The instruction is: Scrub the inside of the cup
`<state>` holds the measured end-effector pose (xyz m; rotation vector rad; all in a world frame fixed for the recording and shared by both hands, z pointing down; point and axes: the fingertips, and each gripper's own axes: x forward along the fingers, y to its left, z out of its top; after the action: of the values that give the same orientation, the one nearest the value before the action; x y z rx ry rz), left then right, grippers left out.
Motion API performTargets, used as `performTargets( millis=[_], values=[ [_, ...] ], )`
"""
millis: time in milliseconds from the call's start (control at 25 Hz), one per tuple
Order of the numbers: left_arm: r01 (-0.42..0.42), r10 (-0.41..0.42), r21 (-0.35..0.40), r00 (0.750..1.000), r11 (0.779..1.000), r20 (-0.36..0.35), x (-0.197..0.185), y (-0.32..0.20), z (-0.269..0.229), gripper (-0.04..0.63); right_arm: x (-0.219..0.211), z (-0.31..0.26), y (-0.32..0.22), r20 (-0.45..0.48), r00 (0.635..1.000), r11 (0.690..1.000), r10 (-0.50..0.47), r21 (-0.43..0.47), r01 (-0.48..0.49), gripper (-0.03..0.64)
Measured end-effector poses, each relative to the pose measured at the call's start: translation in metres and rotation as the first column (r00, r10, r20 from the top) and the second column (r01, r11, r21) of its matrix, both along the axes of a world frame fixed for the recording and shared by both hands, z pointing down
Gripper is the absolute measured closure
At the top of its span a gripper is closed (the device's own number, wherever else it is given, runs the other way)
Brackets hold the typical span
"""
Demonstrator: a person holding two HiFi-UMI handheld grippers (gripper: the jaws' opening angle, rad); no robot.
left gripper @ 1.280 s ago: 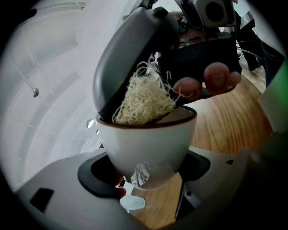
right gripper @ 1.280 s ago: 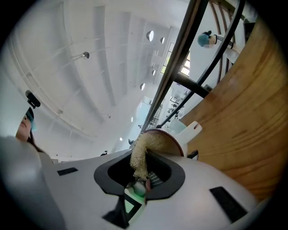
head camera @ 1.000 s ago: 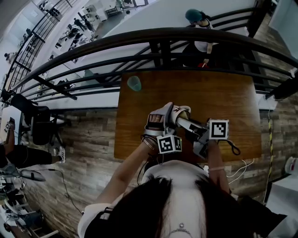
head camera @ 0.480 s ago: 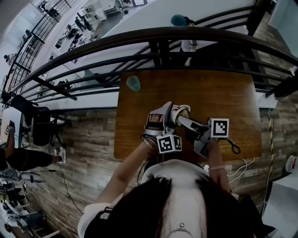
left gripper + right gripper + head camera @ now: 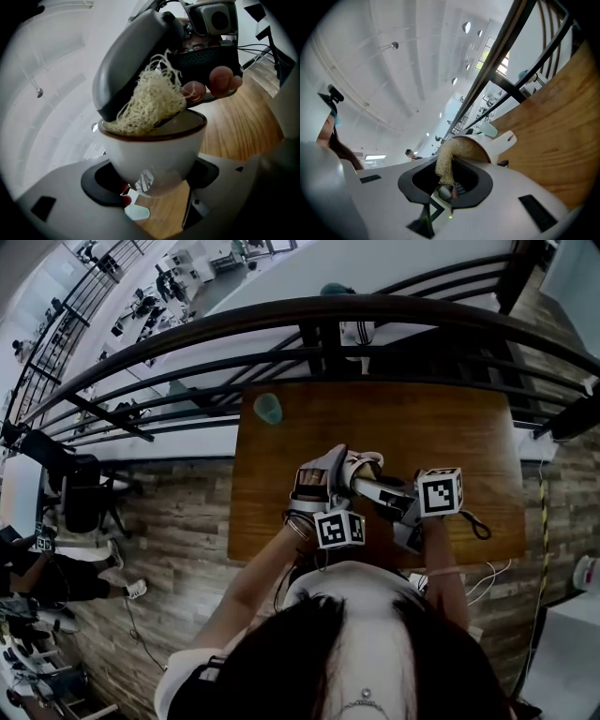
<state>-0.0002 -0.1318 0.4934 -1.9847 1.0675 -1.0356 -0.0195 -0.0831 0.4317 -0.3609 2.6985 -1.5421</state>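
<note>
A white cup (image 5: 154, 152) with a brown rim is held upright above the wooden table (image 5: 450, 427), and my left gripper (image 5: 152, 177) is shut on its lower wall. A pale straw-coloured loofah scrubber (image 5: 145, 101) hangs over the rim into the cup's mouth. My right gripper (image 5: 446, 182) is shut on that scrubber (image 5: 446, 161), whose tip lies in the cup (image 5: 480, 146); the cup's handle (image 5: 507, 138) sticks out to the right. In the head view the left gripper (image 5: 342, 470) and right gripper (image 5: 372, 488) meet at the cup (image 5: 366, 465) over the table's near middle.
A small teal cup (image 5: 269, 409) stands at the table's far left corner. A dark metal railing (image 5: 319, 315) runs along the table's far edge, with an open drop beyond it. A black cable (image 5: 472, 524) lies at the near right edge.
The right gripper has rolled, its marker cube tilting and shifting slightly up. The cup and left gripper have stayed put. A person beyond the railing has walked to the left.
</note>
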Motion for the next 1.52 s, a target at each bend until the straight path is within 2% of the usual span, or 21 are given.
performTargets(
  millis=[320,800,960,1120,1360,1520],
  values=[
    [-0.001,0.001,-0.011,1.000,1.000,0.014,-0.005,0.000,0.002,0.207,-0.009,0.006,0.006,-0.083,0.994,0.997,-0.071,0.029,0.074,0.537],
    [-0.030,0.032,-0.031,0.999,0.999,0.042,-0.002,0.003,0.008,0.207,-0.010,0.019,0.014,-0.235,0.959,0.980,-0.155,0.083,0.179,0.537],
    [-0.036,0.038,-0.041,0.998,0.999,0.054,-0.005,0.006,0.012,0.207,-0.014,0.024,0.021,-0.299,0.937,0.970,-0.184,0.100,0.222,0.537],
    [-0.059,0.060,-0.012,0.997,0.998,0.055,-0.002,0.004,0.017,0.207,-0.014,0.028,0.023,-0.383,0.901,0.954,-0.205,0.126,0.270,0.537],
    [-0.061,0.064,-0.038,0.995,0.997,0.073,-0.002,0.005,0.023,0.207,-0.013,0.036,0.024,-0.480,0.848,0.932,-0.226,0.148,0.332,0.537],
    [-0.059,0.063,-0.053,0.995,0.997,0.073,-0.002,0.004,0.027,0.207,-0.012,0.041,0.023,-0.513,0.828,0.925,-0.225,0.153,0.346,0.537]
  ],
)
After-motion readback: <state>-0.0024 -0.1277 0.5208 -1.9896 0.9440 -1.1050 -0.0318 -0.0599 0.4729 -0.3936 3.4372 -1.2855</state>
